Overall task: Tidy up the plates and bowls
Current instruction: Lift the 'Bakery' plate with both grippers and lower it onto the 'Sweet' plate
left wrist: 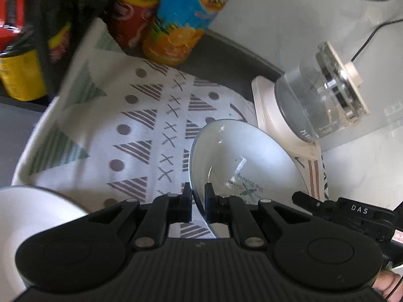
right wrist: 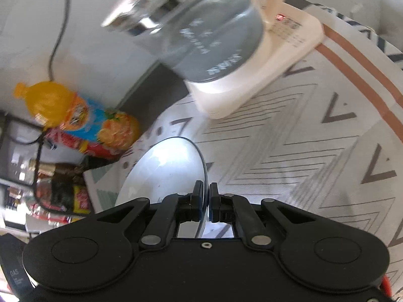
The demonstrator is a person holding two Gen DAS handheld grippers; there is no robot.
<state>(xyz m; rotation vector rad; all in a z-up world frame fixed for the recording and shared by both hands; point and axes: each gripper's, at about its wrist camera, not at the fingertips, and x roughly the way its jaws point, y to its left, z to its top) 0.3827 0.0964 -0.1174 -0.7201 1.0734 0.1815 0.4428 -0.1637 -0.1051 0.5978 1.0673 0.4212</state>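
A white bowl (left wrist: 246, 151) with printed writing inside hangs tilted above the patterned cloth (left wrist: 113, 125). My left gripper (left wrist: 197, 191) is shut on its near-left rim, one finger inside and one outside. In the right wrist view my right gripper (right wrist: 206, 191) is shut on the thin dark-edged rim of a white bowl (right wrist: 163, 171) seen almost edge-on. It appears to be the same bowl, since the right gripper (left wrist: 302, 198) reaches that bowl's right rim in the left wrist view. Another white dish (left wrist: 30, 216) lies at the lower left, partly hidden by the left gripper's body.
A glass kettle (left wrist: 314, 100) (right wrist: 201, 32) stands on a white base (left wrist: 267, 105) close behind the bowl. An orange juice bottle (left wrist: 183, 25) (right wrist: 75, 115) and a red bottle (left wrist: 131, 12) stand at the cloth's far edge. A yellow can (left wrist: 17, 75) is at the left.
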